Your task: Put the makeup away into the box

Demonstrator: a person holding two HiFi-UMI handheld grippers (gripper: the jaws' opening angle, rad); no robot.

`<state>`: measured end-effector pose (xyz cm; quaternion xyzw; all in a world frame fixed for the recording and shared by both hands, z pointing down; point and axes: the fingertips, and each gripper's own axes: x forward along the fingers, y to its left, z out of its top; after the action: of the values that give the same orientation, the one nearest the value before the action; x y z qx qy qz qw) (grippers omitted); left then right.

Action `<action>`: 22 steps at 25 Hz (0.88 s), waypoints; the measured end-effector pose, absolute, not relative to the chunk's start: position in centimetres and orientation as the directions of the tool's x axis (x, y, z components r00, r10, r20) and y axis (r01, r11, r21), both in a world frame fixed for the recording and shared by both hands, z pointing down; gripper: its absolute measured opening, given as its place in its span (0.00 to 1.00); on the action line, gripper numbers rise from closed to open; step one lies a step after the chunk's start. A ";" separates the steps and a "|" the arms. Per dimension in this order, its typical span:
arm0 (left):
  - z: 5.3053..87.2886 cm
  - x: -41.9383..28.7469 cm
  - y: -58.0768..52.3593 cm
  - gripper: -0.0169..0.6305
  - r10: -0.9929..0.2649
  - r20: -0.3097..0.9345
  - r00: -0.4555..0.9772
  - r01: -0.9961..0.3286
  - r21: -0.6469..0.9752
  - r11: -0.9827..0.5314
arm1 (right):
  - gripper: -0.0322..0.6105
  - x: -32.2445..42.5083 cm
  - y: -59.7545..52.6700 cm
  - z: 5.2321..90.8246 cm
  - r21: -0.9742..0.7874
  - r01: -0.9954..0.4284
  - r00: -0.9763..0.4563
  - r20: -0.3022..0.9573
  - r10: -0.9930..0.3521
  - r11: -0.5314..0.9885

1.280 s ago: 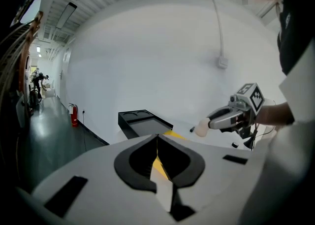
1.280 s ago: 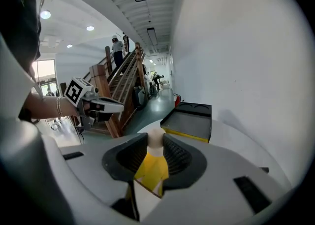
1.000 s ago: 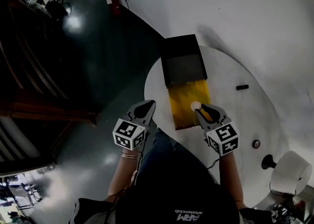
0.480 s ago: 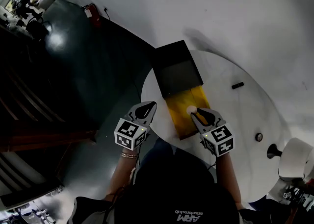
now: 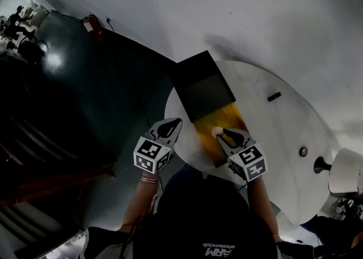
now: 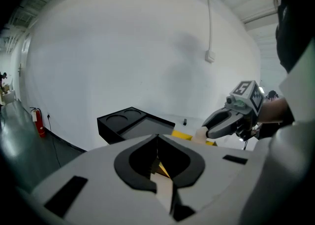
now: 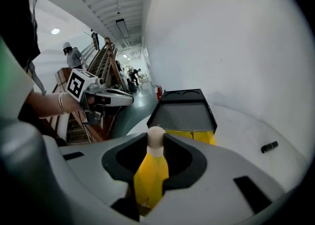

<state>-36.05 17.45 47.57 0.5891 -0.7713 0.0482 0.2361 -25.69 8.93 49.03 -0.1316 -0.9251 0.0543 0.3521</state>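
The left gripper (image 5: pixel 169 124) hangs at the near-left edge of the white desk (image 5: pixel 272 133), jaws pressed together and empty. The right gripper (image 5: pixel 221 135) pinches a beige, round-tipped makeup piece (image 7: pixel 156 138) above the near end of the open box (image 5: pixel 224 117), over its yellow inside. Beyond stands the black lid (image 5: pixel 201 85).

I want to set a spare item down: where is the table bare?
Bare tabletop spans between the yellow tray, the small black item and the small round item. Crowded: the left side, under the black box and tray.
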 end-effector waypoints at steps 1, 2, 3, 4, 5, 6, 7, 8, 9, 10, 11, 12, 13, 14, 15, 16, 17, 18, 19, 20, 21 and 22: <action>47.6 -36.4 17.4 0.05 -0.888 0.421 -0.187 -0.933 0.205 0.294 | 0.23 -25.8 9.0 49.2 -0.194 0.198 -0.715 0.642 0.277 0.961; 47.7 -36.6 17.3 0.05 -0.890 0.420 -0.180 -0.935 0.208 0.288 | 0.23 -26.0 9.1 49.4 -0.194 0.191 -0.713 0.647 0.272 0.962; 47.8 -36.9 17.3 0.05 -0.891 0.419 -0.173 -0.936 0.211 0.281 | 0.23 -26.1 9.2 49.5 -0.196 0.183 -0.712 0.650 0.267 0.963; 48.0 -37.1 17.2 0.05 -0.893 0.419 -0.166 -0.937 0.214 0.275 | 0.23 -26.2 9.3 49.7 -0.200 0.175 -0.711 0.652 0.264 0.964; 48.2 -37.3 17.2 0.05 -0.893 0.421 -0.158 -0.938 0.218 0.269 | 0.23 -26.4 9.4 49.8 -0.203 0.168 -0.711 0.653 0.262 0.965; 48.4 -37.5 17.2 0.05 -0.893 0.425 -0.149 -0.939 0.222 0.263 | 0.23 -26.6 9.5 49.9 -0.207 0.163 -0.711 0.654 0.260 0.965; 48.5 -37.7 17.2 0.05 -0.892 0.429 -0.141 -0.940 0.225 0.256 | 0.23 -26.8 9.6 50.0 -0.209 0.158 -0.710 0.655 0.259 0.965; 48.6 -37.9 17.2 0.05 -0.892 0.433 -0.132 -0.942 0.227 0.249 | 0.23 -27.0 9.7 50.1 -0.213 0.153 -0.709 0.657 0.257 0.965; 48.7 -38.1 17.2 0.05 -0.892 0.436 -0.122 -0.943 0.229 0.241 | 0.23 -27.2 9.9 50.2 -0.216 0.147 -0.707 0.660 0.255 0.965; 48.8 -38.2 17.2 0.05 -0.892 0.438 -0.112 -0.945 0.232 0.232 | 0.23 -27.3 10.0 50.4 -0.219 0.141 -0.704 0.664 0.253 0.966; 48.9 -38.3 17.1 0.05 -0.893 0.439 -0.101 -0.946 0.234 0.223 | 0.23 -27.5 10.1 50.5 -0.221 0.135 -0.701 0.667 0.251 0.966; 49.0 -38.3 17.0 0.05 -0.893 0.440 -0.091 -0.948 0.237 0.213 | 0.23 -27.7 10.2 50.7 -0.223 0.131 -0.700 0.670 0.249 0.966; 49.2 -38.4 16.9 0.05 -0.893 0.443 -0.081 -0.949 0.239 0.205 | 0.23 -27.9 10.2 51.0 -0.225 0.127 -0.698 0.671 0.249 0.966; 49.4 -38.5 16.9 0.05 -0.892 0.447 -0.072 -0.950 0.242 0.198 | 0.23 -28.1 10.3 51.2 -0.228 0.125 -0.697 0.672 0.249 0.966; 49.7 -38.5 16.9 0.05 -0.889 0.453 -0.063 -0.950 0.245 0.192 | 0.23 -28.3 10.4 51.5 -0.232 0.122 -0.696 0.673 0.250 0.965; 50.0 -38.6 17.0 0.05 -0.886 0.460 -0.055 -0.950 0.249 0.187 | 0.23 -28.4 10.6 51.7 -0.238 0.119 -0.694 0.675 0.252 0.964; 50.3 -38.6 17.1 0.05 -0.883 0.467 -0.046 -0.950 0.253 0.184 | 0.23 -28.5 10.8 52.0 -0.243 0.115 -0.691 0.677 0.254 0.963; 50.6 -38.7 17.1 0.05 -0.880 0.473 -0.039 -0.949 0.258 0.181 | 0.23 -28.6 10.9 52.2 -0.248 0.112 -0.687 0.680 0.255 0.962; 50.9 -38.8 17.1 0.05 -0.878 0.477 -0.032 -0.948 0.263 0.178 | 0.23 -28.6 11.0 52.5 -0.252 0.110 -0.683 0.683 0.257 0.962; 51.0 -38.8 17.1 0.05 -0.878 0.478 -0.028 -0.947 0.267 0.175 | 0.23 -28.6 11.0 52.8 -0.254 0.108 -0.680 0.686 0.258 0.961; 51.1 -38.9 17.0 0.05 -0.879 0.477 -0.024 -0.947 0.270 0.172 | 0.23 -28.7 11.0 53.1 -0.256 0.107 -0.677 0.689 0.259 0.961; 51.2 -39.0 16.8 0.05 -0.879 0.476 -0.020 -0.947 0.272 0.169 | 0.23 -28.8 11.0 53.4 -0.258 0.105 -0.675 0.691 0.259 0.961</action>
<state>-39.05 16.82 51.24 0.6417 -0.7115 0.0609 0.2797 -28.83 10.96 53.44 -0.1000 -0.9097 0.0988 0.3907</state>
